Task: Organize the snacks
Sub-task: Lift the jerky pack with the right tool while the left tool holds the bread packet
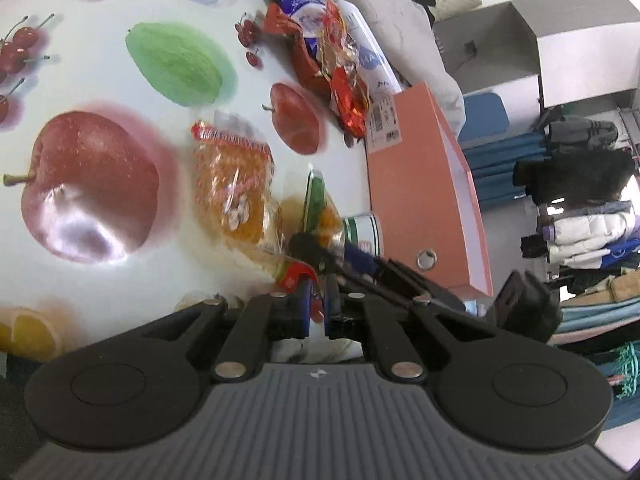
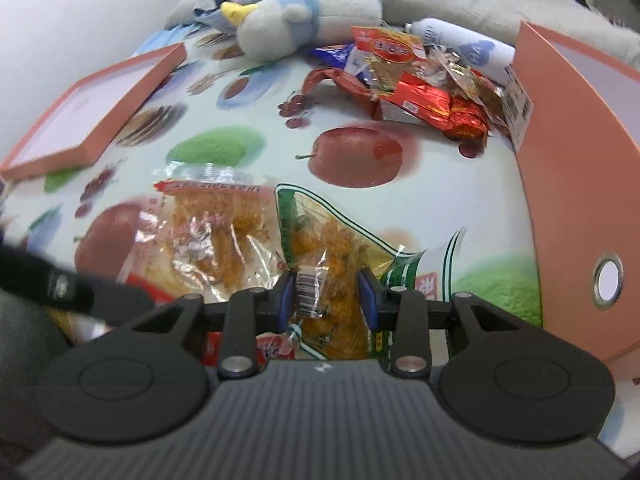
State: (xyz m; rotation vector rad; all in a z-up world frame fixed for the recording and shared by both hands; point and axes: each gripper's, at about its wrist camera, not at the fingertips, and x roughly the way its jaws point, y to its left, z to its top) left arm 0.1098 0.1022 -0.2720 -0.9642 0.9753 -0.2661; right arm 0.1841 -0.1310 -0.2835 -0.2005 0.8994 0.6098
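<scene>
Currently, two clear snack packets filled with orange crumbly food are seen lying side by side on the fruit-printed tablecloth [image 2: 224,148], and every place below is given relative to the salmon-pink box [image 2: 576,184] standing at the cloth's right edge. The green-trimmed packet [image 2: 328,256] lies nearer that box, and the right gripper [image 2: 327,292] is set around its near end: the blue-padded fingers [image 2: 366,292] stand on either side of the crinkled wrapper, but contact cannot be confirmed, so whether the jaws are clenched on it cannot be told. The red-trimmed packet [image 2: 212,228] lies just beyond the green-trimmed one, farther from the box. In the left wrist view the same red-trimmed packet [image 1: 234,184] is seen beside the pink box [image 1: 420,184], and the left gripper [image 1: 317,300] is seen with its jaws drawn nearly together, a red scrap of wrapper showing at them; whether anything is actually gripped cannot be told through the blur. A heap of red and orange foil snacks [image 2: 424,92] is piled against the far end of the box, with a white bottle [image 2: 464,46] behind it. A plush penguin [image 2: 288,20] rests farther back, and a pink lid [image 2: 92,108] lies well apart from the box, across the cloth.
</scene>
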